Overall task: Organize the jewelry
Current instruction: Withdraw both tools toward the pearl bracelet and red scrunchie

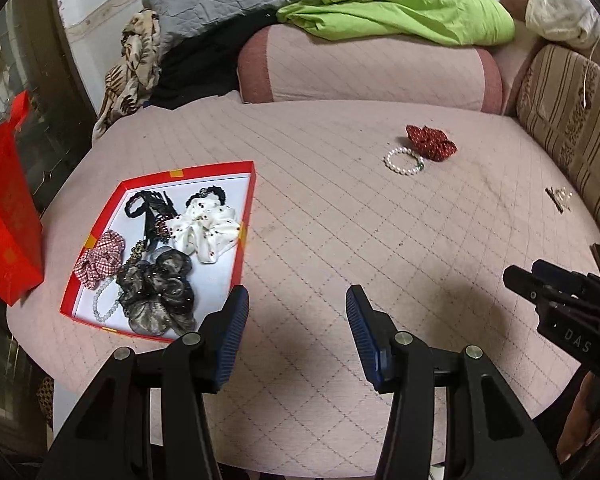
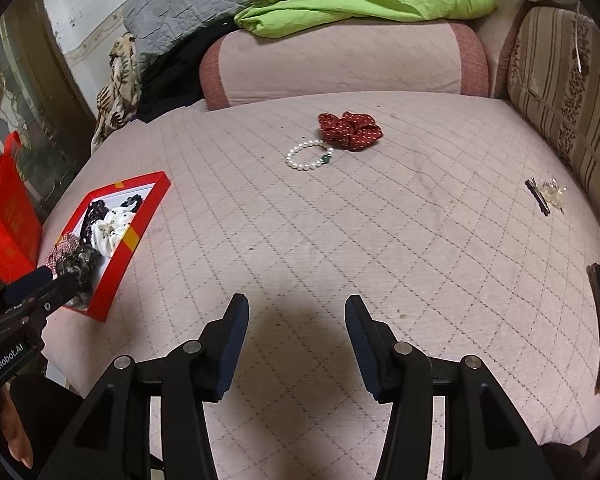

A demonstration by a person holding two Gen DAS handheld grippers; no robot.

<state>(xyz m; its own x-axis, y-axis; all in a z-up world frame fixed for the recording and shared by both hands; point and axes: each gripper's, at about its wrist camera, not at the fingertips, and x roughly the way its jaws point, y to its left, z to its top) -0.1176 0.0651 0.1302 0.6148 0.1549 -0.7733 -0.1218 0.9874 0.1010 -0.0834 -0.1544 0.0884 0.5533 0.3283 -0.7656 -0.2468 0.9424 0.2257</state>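
Left wrist view shows my left tool (image 1: 298, 308) with its ribbed blue pads spread apart and nothing between them, hovering over a pink quilted cushion surface (image 1: 324, 240). To its left sits the shallow red cardboard box (image 1: 156, 178), already holding several fabric scrunchies and a string of pearls. Right wrist view shows my right tool (image 2: 296, 316) likewise parted and empty. Well ahead of it lie a white pearl bracelet with a green bead (image 2: 309, 155) and, touching it, a red polka-dot fabric scrunchie (image 2: 350, 125). Far to the right, near the striped cushion, rests a black hair clip with clear beads (image 2: 545, 195). I judge the sorting partly done, with me between pickups. Next, I would reach the right tool forward, centre its pads over the bracelet, and close gently, since the beads may roll.
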